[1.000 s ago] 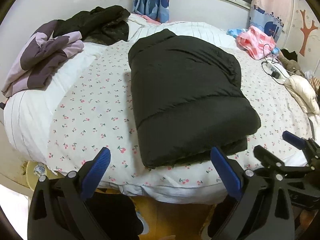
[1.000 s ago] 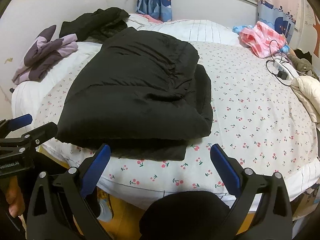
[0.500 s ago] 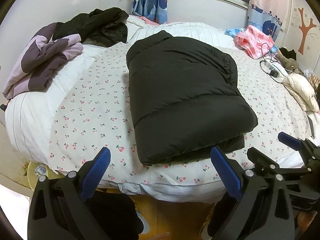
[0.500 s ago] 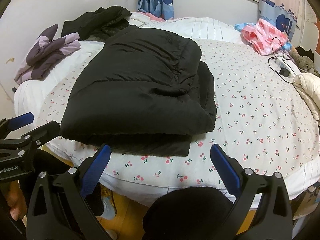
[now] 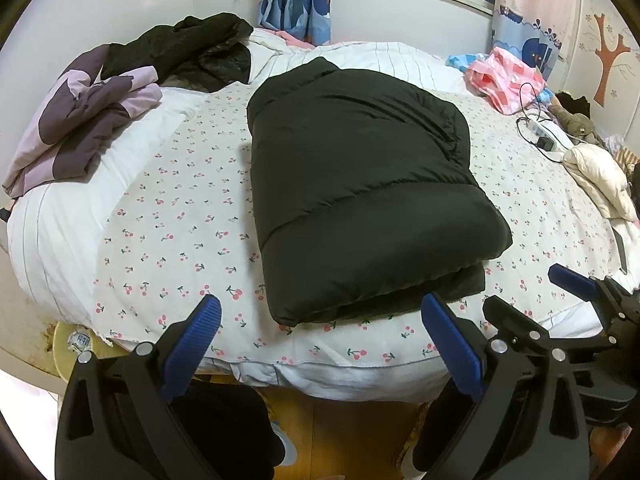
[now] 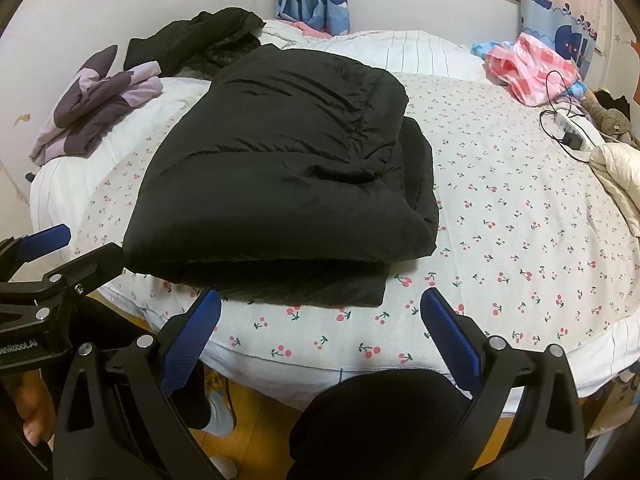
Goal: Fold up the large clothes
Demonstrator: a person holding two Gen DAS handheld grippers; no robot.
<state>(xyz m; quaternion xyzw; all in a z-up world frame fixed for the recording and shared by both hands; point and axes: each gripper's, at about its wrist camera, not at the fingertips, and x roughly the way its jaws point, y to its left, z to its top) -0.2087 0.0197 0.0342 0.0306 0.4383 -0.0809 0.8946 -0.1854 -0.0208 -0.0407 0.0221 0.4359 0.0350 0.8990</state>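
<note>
A black puffer jacket (image 5: 360,188) lies folded into a thick rectangle on the cherry-print sheet (image 5: 180,216) of the bed, also in the right wrist view as the jacket (image 6: 280,176). My left gripper (image 5: 320,320) is open, held off the bed's near edge just short of the jacket's front fold, with nothing between its blue pads. My right gripper (image 6: 320,316) is open too, over the bed edge in front of the jacket's right corner. Each gripper shows at the side of the other's view.
A purple-and-lilac garment (image 5: 84,120) and a crumpled black coat (image 5: 192,52) lie at the bed's far left. Pink clothes (image 5: 504,76), a power strip with cable (image 5: 540,132) and a cream jacket (image 5: 600,176) sit at the right. Wooden floor (image 5: 352,432) lies below the bed edge.
Both grippers have drawn back and risen a little from the bed edge, so the folded jacket sits slightly farther and higher in view. The jacket has not moved.
</note>
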